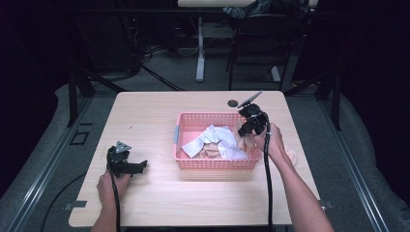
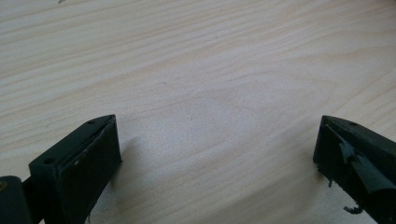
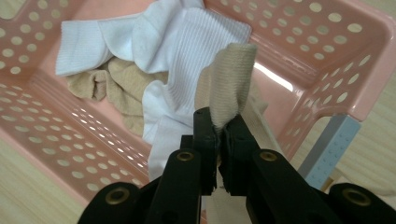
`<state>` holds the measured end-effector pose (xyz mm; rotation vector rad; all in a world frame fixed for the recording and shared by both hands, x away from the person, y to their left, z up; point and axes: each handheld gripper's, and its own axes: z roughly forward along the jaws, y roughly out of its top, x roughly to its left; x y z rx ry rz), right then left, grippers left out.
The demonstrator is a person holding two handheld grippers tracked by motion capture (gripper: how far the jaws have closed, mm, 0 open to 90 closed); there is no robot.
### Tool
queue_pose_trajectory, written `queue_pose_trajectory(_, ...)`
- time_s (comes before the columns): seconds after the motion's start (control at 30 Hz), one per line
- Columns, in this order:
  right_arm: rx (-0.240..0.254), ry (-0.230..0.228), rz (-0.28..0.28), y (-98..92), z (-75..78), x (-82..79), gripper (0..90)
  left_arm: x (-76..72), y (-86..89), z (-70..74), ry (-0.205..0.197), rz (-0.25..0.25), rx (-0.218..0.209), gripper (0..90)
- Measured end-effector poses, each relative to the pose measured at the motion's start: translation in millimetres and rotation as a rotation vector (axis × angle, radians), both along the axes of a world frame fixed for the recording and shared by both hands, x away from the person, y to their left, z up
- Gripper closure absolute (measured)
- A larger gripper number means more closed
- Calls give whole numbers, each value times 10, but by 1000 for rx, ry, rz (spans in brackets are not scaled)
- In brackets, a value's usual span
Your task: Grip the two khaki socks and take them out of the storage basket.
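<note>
The left hand [image 1: 110, 186] is resting on the table [image 1: 159, 203] near its 7 o'clock edge, holding the left gripper [image 1: 139, 165] low over the wood with its tips pointing toward 3 o'clock. In the left gripper view its jaws are standing wide apart, released, with bare wood [image 2: 205, 84] lying between and beyond them. Open tabletop is stretching all around this gripper: toward 12 o'clock up to the far edge, and toward 3 o'clock as far as the basket.

The basket [image 1: 215, 164], pink and perforated, is sitting just right of the table's centre, its near wall well back from the 6 o'clock edge. White socks [image 1: 220, 137] and beige ones [image 3: 114, 86] are lying crumpled together inside it.

At the basket's 3 o'clock rim the right hand [image 1: 273, 142] is holding the right gripper [image 1: 241, 129], tilted down over the far right corner of the basket. In the right gripper view its jaws are clenched on a beige sock [image 3: 229, 81], whose ribbed fold is standing up above the tips, over the basket's inside. A pale cloth [image 1: 292, 155] is lying on the table just beyond that hand, near the 3 o'clock edge.

A small dark hole [image 1: 233, 103] is sitting near the far edge, at 12 o'clock from the basket.
</note>
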<state>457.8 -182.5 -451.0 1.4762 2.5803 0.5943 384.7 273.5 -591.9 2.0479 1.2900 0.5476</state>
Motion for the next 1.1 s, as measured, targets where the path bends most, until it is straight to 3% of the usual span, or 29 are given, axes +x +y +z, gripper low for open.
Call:
queue_pose_trajectory(0.63,29,-53,8,-103,379,-19,855,0,0,0,0,-1,0,4)
queue_pose_trajectory(0.73,63,-65,-5,-100,428,-24,855,0,0,0,0,-1,0,4)
queue_pose_trajectory(1.1,51,-96,-7,-155,643,-24,854,-3,-13,0,-12,-3,7,3)
